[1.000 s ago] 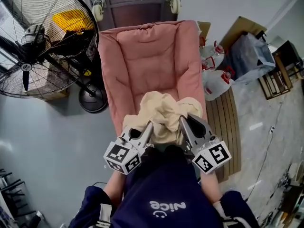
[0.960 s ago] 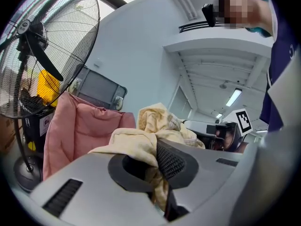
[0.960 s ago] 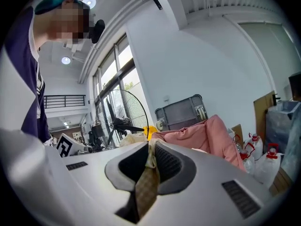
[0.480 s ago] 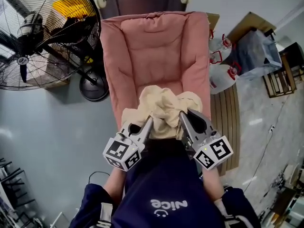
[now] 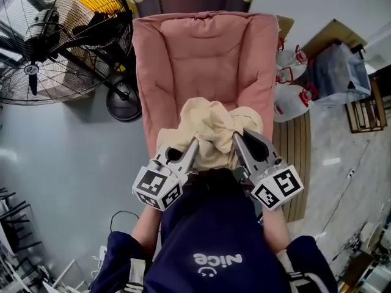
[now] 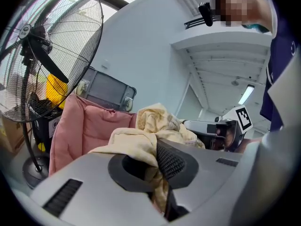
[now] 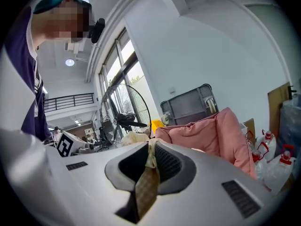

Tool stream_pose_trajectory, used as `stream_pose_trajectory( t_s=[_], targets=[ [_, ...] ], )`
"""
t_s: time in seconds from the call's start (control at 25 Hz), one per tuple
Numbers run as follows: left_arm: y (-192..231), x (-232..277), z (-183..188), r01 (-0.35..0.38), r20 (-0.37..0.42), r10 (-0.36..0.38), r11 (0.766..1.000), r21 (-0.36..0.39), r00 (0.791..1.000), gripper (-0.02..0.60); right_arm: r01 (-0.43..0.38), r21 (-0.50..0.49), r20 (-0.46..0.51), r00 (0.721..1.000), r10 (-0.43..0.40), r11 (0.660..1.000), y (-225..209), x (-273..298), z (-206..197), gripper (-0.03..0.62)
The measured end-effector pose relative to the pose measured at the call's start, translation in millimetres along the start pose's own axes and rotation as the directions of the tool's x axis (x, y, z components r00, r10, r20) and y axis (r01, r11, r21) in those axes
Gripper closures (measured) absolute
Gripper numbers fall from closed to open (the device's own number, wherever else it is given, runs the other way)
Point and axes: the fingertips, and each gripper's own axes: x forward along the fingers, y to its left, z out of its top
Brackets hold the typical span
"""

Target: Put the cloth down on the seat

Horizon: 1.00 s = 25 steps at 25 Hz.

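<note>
Over the front of the pink seat [image 5: 201, 60], the bunched cream cloth [image 5: 211, 127] is held pinched in the left hand-held gripper [image 5: 193, 145] and the right hand-held gripper [image 5: 236, 140], not yet laid down; lowering and release are judged due next.

Count on inspection: one cloth [image 5: 211, 127]; one pink seat [image 5: 201, 60]; one standing fan [image 5: 36, 41]. Grippers, two: left gripper [image 5: 193, 144], right gripper [image 5: 236, 139]. White jugs [image 5: 292, 101] with red caps: at least two, exact number unclear.
</note>
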Motion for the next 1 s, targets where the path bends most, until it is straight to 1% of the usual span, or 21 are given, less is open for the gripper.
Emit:
stream_pose_trajectory(
  t_s=[0.2,0.44,0.68,0.8,0.92,1.0],
  targets=[
    [2,22,5,-0.036,0.012,0.036,0.999,0.012,0.999,0.532,-0.031,-0.027,-0.008,0.999,0.031,0.999,-19,6,7,0.526],
    [9,54,-3,-0.062,-0.016,0.062,0.998,0.008,0.998,0.532,-0.043,-0.015,-0.028,0.999,0.042,0.999,-53,16,2,0.526],
    [24,85,-22,-0.097,-0.084,0.098,0.995,0.021,0.992,0.532,-0.031,0.026,-0.072,0.997,0.032,0.999,-87,30,-17,0.526],
    [33,100,-35,-0.113,-0.119,0.113,0.994,0.011,0.986,0.531,-0.014,0.051,-0.096,0.995,0.019,0.999,-105,36,-30,0.526],
    [44,115,-52,-0.130,-0.163,0.129,0.991,-0.001,0.978,0.531,0.001,0.063,-0.130,0.992,0.007,0.998,-124,45,-48,0.526],
    [50,123,-65,-0.141,-0.201,0.141,0.990,0.015,0.969,0.531,0.009,0.075,-0.150,0.989,0.003,0.997,-135,50,-60,0.526]
  ],
)
